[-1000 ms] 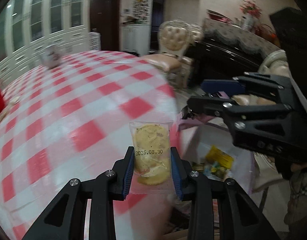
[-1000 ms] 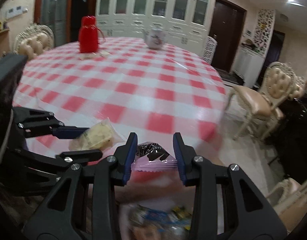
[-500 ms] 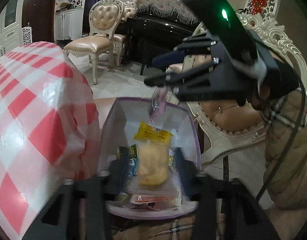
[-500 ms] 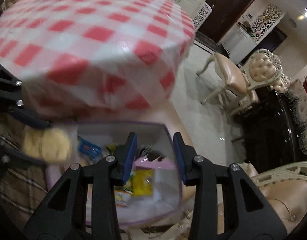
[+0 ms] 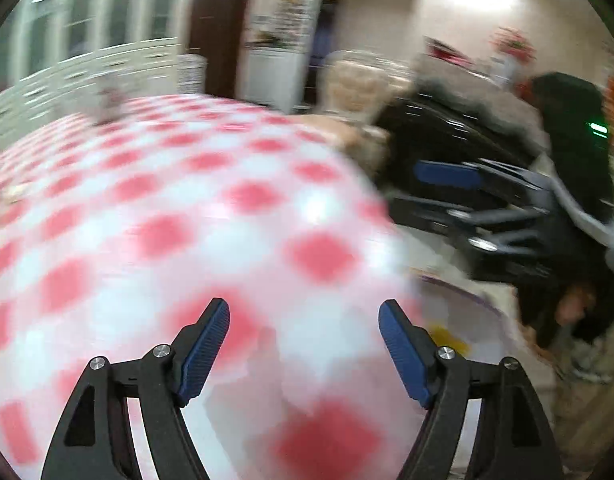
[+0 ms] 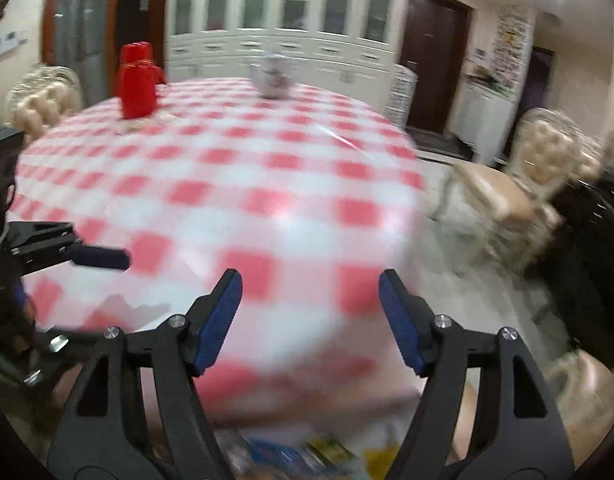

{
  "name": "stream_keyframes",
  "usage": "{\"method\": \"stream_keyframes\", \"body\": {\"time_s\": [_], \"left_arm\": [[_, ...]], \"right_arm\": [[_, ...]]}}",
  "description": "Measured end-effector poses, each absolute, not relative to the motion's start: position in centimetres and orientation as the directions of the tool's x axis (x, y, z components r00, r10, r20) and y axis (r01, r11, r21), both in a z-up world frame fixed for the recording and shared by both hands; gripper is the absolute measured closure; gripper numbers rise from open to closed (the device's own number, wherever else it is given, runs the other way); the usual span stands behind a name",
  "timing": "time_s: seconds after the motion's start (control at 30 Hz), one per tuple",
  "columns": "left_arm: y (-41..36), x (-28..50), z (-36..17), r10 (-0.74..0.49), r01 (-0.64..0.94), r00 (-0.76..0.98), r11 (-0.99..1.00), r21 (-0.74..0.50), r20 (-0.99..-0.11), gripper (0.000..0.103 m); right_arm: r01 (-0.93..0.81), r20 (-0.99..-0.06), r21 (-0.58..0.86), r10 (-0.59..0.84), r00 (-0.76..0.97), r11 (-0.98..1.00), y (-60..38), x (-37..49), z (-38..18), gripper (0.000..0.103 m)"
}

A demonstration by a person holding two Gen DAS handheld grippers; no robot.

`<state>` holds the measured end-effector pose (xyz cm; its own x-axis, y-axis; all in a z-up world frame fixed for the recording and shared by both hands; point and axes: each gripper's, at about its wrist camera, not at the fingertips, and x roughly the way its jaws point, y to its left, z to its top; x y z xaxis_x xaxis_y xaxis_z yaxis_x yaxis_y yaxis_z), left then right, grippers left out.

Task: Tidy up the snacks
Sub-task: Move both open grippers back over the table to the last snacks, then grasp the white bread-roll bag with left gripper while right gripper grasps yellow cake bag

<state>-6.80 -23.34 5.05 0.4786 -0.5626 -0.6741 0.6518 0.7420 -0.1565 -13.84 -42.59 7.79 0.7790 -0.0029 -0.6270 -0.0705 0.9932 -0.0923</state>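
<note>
Both views are motion-blurred. My left gripper (image 5: 303,336) is open and empty over the near edge of the red-and-white checked table (image 5: 167,220). My right gripper (image 6: 309,308) is open and empty, also at the table's (image 6: 227,168) near edge. The right gripper shows in the left wrist view (image 5: 447,196) at the right, and the left gripper shows at the left of the right wrist view (image 6: 87,258). The snack box (image 5: 459,312) sits below the table edge, with wrapped snacks (image 6: 327,452) inside it.
A red jug (image 6: 137,82) and a white teapot (image 6: 273,76) stand at the far side of the table. A cream upholstered chair (image 6: 511,188) stands to the right, with a dark piano (image 5: 447,116) beyond. White cabinets line the back wall.
Both grippers opened and let go of their snacks, the cookie packet and the pink packet, over the box. Both then swung back up toward the table.
</note>
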Motion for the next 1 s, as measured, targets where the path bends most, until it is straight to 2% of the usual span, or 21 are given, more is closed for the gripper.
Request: {"method": "stream_keyframes", "body": {"time_s": [0.1,0.2,0.33,0.47,0.67,0.77,0.83,0.93,0.97,1.0], "left_arm": [[-17.9,-1.2,4.4,-0.434,0.488,0.585,0.863,-0.130,-0.686,0.025],[-12.1,4.3,3.7,-0.336,0.335,0.636,0.931,-0.144,-0.694,0.025],[-4.4,9.8,3.0,-0.269,0.172,0.672,0.963,-0.208,-0.690,0.025],[0.8,13.4,2.9,-0.207,0.080,0.718,0.973,-0.217,-0.665,0.024],[6.2,14.8,1.2,-0.300,-0.013,0.723,0.895,-0.447,-0.622,0.024],[6.4,14.5,1.4,-0.302,0.005,0.744,0.894,-0.447,-0.596,0.020],[6.0,15.1,1.4,-0.315,0.022,0.734,0.897,-0.442,-0.602,0.020],[5.9,15.2,1.3,-0.328,0.033,0.723,0.895,-0.444,-0.608,0.020],[6.0,15.2,1.4,-0.329,0.029,0.722,0.894,-0.448,-0.609,0.020],[6.1,15.2,1.3,-0.327,0.023,0.722,0.892,-0.451,-0.609,0.020]], "right_arm": [[-0.175,-0.636,-0.026,0.119,0.763,0.984,-38.3,-7.3,7.6,0.023],[-0.249,-0.685,-0.003,0.179,0.706,0.969,-34.3,-0.9,6.2,0.023],[-0.323,-0.740,-0.012,0.208,0.640,0.946,-27.7,8.1,4.0,0.023],[-0.365,-0.774,0.006,0.236,0.588,0.931,-22.3,15.6,2.2,0.023],[-0.435,-0.801,-0.020,0.246,0.545,0.900,-15.9,25.6,-0.2,0.022],[-0.464,-0.801,-0.014,0.268,0.536,0.886,-13.6,29.9,-0.2,0.019],[-0.486,-0.805,-0.009,0.282,0.522,0.874,-12.0,32.5,-0.3,0.015],[-0.523,-0.806,-0.008,0.304,0.507,0.853,-9.8,34.8,-0.4,0.014],[-0.533,-0.805,-0.006,0.312,0.504,0.846,-9.4,35.0,-0.5,0.015],[-0.541,-0.804,-0.009,0.315,0.504,0.841,-9.2,34.9,-0.4,0.026]]}}
